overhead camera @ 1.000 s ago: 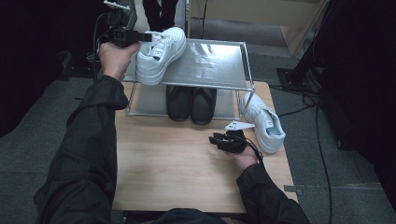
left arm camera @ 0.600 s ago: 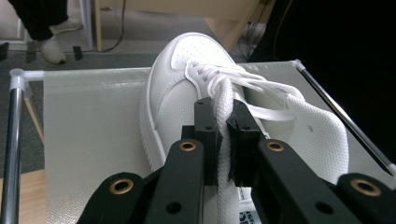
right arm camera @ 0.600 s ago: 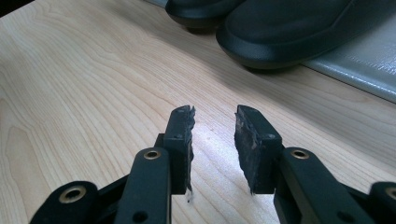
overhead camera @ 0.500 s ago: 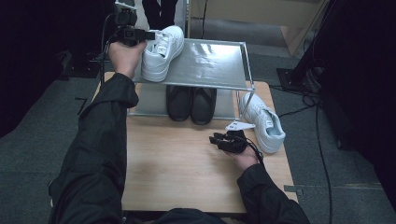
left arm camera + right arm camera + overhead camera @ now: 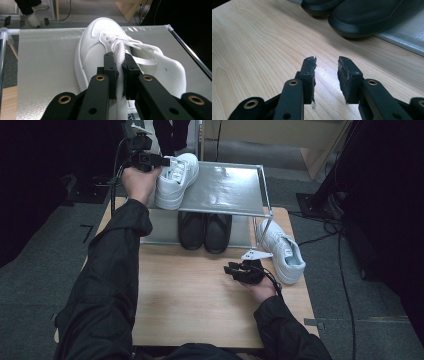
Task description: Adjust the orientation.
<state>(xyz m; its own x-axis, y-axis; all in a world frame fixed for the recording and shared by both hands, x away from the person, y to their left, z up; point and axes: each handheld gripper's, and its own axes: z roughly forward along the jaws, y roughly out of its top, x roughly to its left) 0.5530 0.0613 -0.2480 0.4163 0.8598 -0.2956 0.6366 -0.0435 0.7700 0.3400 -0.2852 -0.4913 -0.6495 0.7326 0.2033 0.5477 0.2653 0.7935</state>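
Observation:
A white sneaker (image 5: pixel 176 180) (image 5: pixel 100 47) rests on the grey top shelf (image 5: pixel 227 190) of a small rack, at its left end. My left gripper (image 5: pixel 161 161) (image 5: pixel 119 58) is shut on the sneaker's tongue and laces, at the shoe's left side in the high view. A second white sneaker (image 5: pixel 282 251) lies on the wooden table (image 5: pixel 195 305) to the right of the rack. Just left of it my right gripper (image 5: pixel 231 270) (image 5: pixel 326 65) hovers low over the wood, open, with nothing between its pads.
A pair of black shoes (image 5: pixel 205 231) (image 5: pixel 367 15) stands on the rack's lower shelf, straight ahead of the right gripper. The rack's metal post (image 5: pixel 265 227) rises beside the second sneaker. Cables (image 5: pixel 320 227) trail on the grey floor at the right.
The left hand has carried the white sneaker a little rightward and down onto the top shelf's left end. The right gripper has stayed where it was.

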